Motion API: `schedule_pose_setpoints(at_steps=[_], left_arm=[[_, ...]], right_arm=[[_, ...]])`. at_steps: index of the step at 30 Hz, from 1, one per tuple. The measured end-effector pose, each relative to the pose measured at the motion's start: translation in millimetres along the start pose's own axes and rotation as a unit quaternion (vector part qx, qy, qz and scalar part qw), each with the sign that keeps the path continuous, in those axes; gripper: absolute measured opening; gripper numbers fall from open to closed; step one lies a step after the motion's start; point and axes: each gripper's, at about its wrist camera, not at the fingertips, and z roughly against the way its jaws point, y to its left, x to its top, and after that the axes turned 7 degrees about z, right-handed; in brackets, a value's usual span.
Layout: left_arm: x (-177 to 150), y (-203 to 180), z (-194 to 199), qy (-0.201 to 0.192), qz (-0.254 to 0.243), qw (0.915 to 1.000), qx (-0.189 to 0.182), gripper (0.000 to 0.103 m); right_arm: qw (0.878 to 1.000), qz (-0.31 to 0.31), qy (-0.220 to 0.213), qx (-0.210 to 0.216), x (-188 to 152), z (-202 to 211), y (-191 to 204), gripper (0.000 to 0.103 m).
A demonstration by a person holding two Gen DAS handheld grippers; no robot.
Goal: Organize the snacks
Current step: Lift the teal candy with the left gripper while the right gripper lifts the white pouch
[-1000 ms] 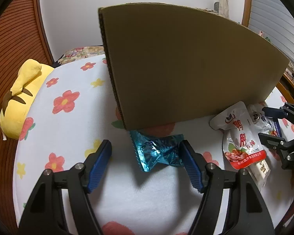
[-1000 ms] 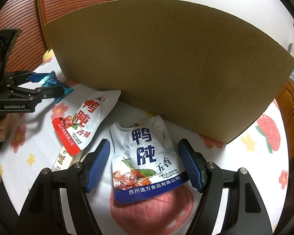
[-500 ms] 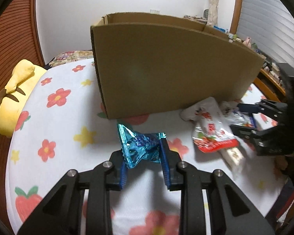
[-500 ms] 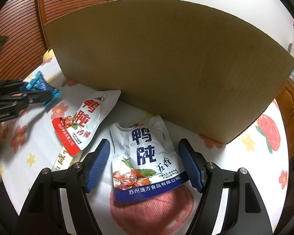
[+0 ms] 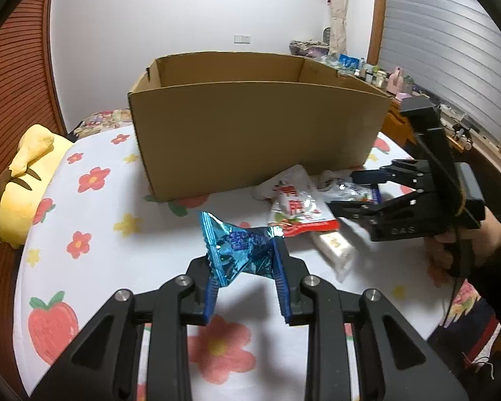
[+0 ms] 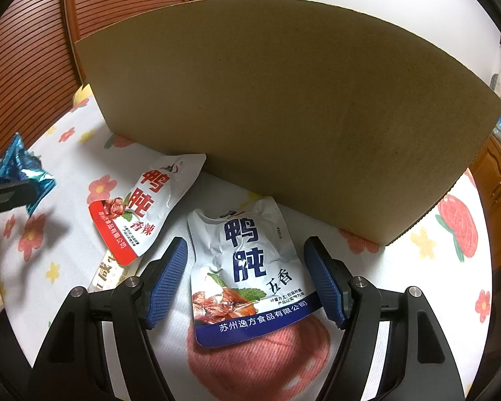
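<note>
My left gripper [image 5: 245,260] is shut on a shiny blue snack packet [image 5: 237,250] and holds it above the flowered sheet, in front of the open cardboard box [image 5: 250,140]. The packet also shows at the left edge of the right wrist view [image 6: 20,170]. My right gripper [image 6: 247,274] is open, its jaws on either side of a white-and-blue pouch [image 6: 247,267] lying flat near the box wall [image 6: 284,117]. A white-and-red pouch [image 6: 147,207] lies to its left, over a pale bar packet [image 6: 110,274].
A yellow plush toy [image 5: 20,183] lies at the bed's left edge. A wooden slatted wall [image 5: 13,67] stands on the left. A cluttered shelf [image 5: 367,70] and window blinds [image 5: 451,43] are behind the box on the right.
My left gripper closed on the blue packet and lifted it up and back from the box. The box's open top came into view. My right gripper stayed still.
</note>
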Motion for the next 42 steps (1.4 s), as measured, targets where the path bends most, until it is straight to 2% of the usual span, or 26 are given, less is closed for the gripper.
schedule_pose_setpoints(at_steps=[5, 7, 10, 22, 28, 35, 42], left_arm=[[-1.2, -7.3, 4.0, -0.004, 0.0, 1.0, -0.001, 0.027], [-2.1, -8.9, 6.7, -0.007, 0.003, 0.9999, -0.008, 0.027], [-2.2, -10.2, 10.7, -0.01, 0.0, 0.9999, -0.008, 0.027], [-6.2, -4.4, 13.4, -0.014, 0.007, 0.9999, -0.001, 0.027], [-3.5, -4.9, 15.8, -0.019, 0.006, 0.9998, 0.002, 0.027], [3.1, -7.1, 23.0, -0.029, 0.001, 0.9996, 0.003, 0.027], [19.9, -9.3, 32.6, -0.048, -0.006, 0.9988, 0.004, 0.027]], right_arm=[[1.0, -0.001, 0.0, -0.002, 0.7, -1.9, 3.3, 0.073], [1.0, -0.002, -0.001, -0.004, 1.8, -1.6, 4.8, 0.065], [1.0, -0.003, -0.002, -0.004, 1.6, 0.4, 5.1, 0.062], [1.0, 0.005, -0.009, -0.007, -6.8, 11.7, 21.7, 0.061], [1.0, -0.001, -0.029, -0.004, -11.8, 27.8, 24.3, 0.061], [0.997, -0.025, -0.075, 0.008, -19.0, 63.3, 20.2, 0.061], [0.993, -0.023, -0.119, 0.006, -7.8, 100.6, 22.6, 0.061]])
